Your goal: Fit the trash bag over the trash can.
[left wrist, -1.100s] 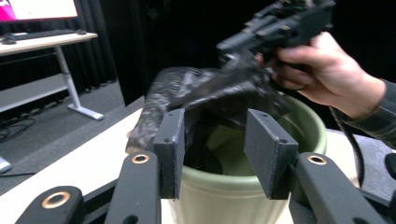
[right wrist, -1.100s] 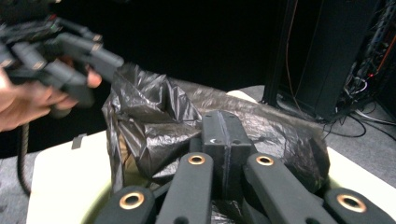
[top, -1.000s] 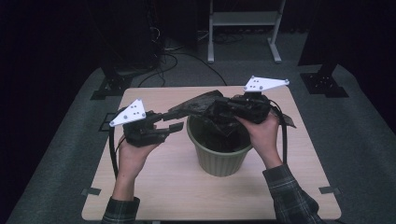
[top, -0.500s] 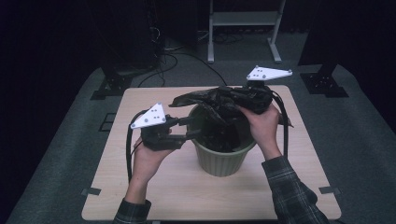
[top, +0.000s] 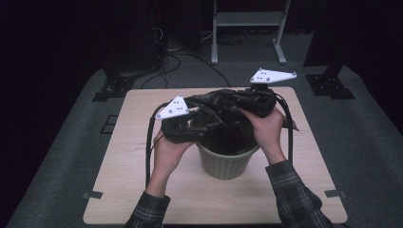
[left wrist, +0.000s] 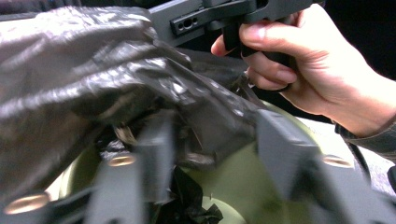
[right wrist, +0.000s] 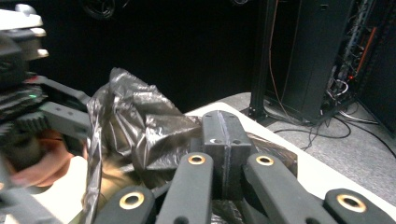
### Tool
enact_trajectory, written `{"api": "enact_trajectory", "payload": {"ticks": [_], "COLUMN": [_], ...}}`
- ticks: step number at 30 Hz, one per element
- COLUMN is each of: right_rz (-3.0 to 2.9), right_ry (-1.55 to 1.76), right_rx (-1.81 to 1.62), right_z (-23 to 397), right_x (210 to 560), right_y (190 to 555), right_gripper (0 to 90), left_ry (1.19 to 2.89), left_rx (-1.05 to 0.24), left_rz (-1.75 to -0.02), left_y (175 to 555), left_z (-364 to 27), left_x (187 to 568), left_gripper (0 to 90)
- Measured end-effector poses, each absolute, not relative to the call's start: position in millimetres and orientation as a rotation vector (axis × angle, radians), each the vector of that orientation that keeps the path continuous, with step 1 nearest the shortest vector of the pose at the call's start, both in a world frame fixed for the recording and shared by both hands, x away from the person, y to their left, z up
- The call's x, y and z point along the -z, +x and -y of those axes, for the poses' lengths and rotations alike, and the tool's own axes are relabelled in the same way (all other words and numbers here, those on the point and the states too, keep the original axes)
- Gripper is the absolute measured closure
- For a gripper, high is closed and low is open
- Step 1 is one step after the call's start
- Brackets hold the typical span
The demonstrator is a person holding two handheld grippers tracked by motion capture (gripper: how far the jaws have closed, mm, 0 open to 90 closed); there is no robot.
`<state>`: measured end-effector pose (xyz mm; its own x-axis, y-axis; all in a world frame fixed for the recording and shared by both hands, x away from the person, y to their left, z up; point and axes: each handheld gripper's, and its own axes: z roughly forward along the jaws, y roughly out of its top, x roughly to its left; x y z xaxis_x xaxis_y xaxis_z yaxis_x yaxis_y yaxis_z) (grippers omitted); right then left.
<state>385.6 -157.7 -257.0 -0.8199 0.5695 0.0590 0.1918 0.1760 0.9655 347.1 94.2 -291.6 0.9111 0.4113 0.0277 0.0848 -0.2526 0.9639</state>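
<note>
While the crinkled black plastic bin liner (top: pixel 223 107) is bunched over the mouth of the pale green ribbed plastic bin (top: pixel 225 164), which stands near the middle of the light wooden worktop (top: pixel 123 156), the job of lining the bin looks only partly done. In the right gripper view, the right gripper (right wrist: pixel 223 140) has its jaws pressed together on a fold of the liner (right wrist: pixel 140 121) at the far side of the bin. The left gripper (left wrist: pixel 210 154) stands spread in its own view, one jaw on either side of a hanging flap of liner (left wrist: pixel 93 84) just above the bin's near-left rim (left wrist: pixel 280 121), not yet pinching it. Some of the film already droops inside the bin, seen in the left gripper view as dark crumpled plastic low in the opening. Judging from this, the bag is in the bin and held on one side; what seems left is to catch the near edge, draw the mouth wide, and fold it down over the rim all round. In the high view the rim (top: pixel 209 151) shows bare at the front.
</note>
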Motion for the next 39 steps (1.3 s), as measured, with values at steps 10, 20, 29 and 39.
{"api": "enact_trajectory", "payload": {"ticks": [10,20,29,39], "right_rz": [-2.114,-2.104,-2.082,-2.073], "right_ry": [0.772,0.86,0.944,1.031], "right_rx": [-1.632,-1.534,-1.499,-1.419], "right_z": [181,209,232,256], "right_x": [258,264,275,293], "right_y": [387,400,409,413], "right_gripper": [90.0,90.0,90.0,90.0], "left_ry": [1.831,1.827,1.839,1.856], "left_rx": [-0.293,-0.3,-0.321,-0.314], "left_rz": [-0.38,-0.42,-0.464,-0.515], "left_y": [349,357,369,376], "left_z": [-121,-161,-175,-189], "left_x": [299,299,307,315], "left_gripper": [89.6,89.5,89.5,89.5]}}
